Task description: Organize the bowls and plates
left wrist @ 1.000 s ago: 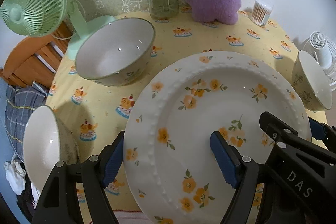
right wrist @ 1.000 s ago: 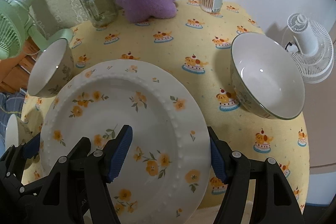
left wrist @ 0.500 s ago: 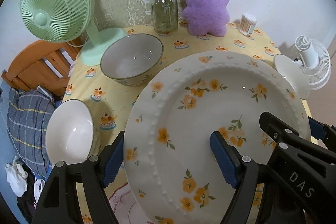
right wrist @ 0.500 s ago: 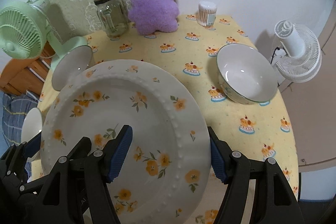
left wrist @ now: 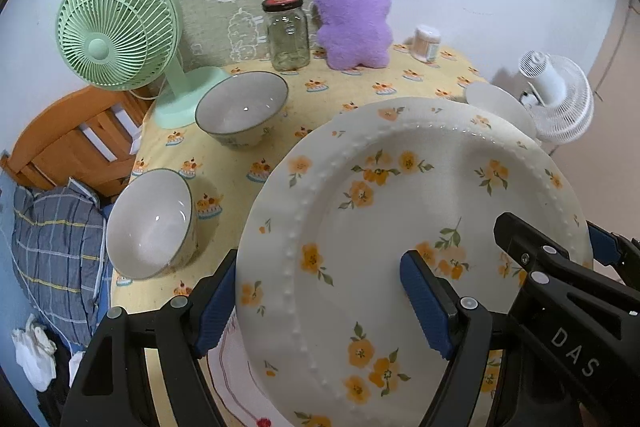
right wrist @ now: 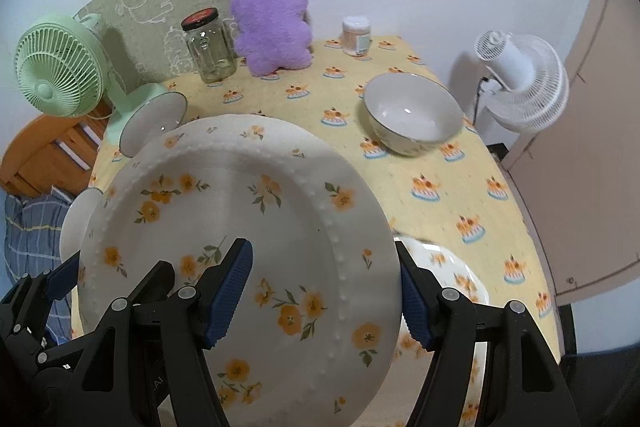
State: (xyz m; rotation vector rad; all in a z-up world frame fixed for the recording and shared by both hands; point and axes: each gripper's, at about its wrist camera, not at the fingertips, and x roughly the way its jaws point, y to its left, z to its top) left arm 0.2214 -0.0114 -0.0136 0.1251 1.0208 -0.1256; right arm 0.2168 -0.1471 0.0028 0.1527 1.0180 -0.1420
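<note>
A large white plate with orange flowers (left wrist: 384, 227) (right wrist: 240, 219) is held tilted above the yellow tablecloth (right wrist: 440, 203). My left gripper (left wrist: 324, 301) is shut on its left rim. My right gripper (right wrist: 324, 291) is shut on its right rim. Three white bowls stand on the table: one at the back left (left wrist: 242, 115), one at the front left (left wrist: 150, 223), one at the right (right wrist: 414, 113). A second floral plate (right wrist: 448, 271) lies on the table under the held plate's right edge, mostly hidden.
A green fan (left wrist: 116, 23), a glass jar (left wrist: 287, 33), a purple plush (left wrist: 354, 23) and a small tub (right wrist: 355, 35) line the back of the table. A white fan (right wrist: 524, 83) stands off the right edge. A wooden chair (left wrist: 64, 143) is at the left.
Both grippers have lifted the plate up and back from the table; the bowls and table look smaller and farther. A second plate has come into view under its right edge.
</note>
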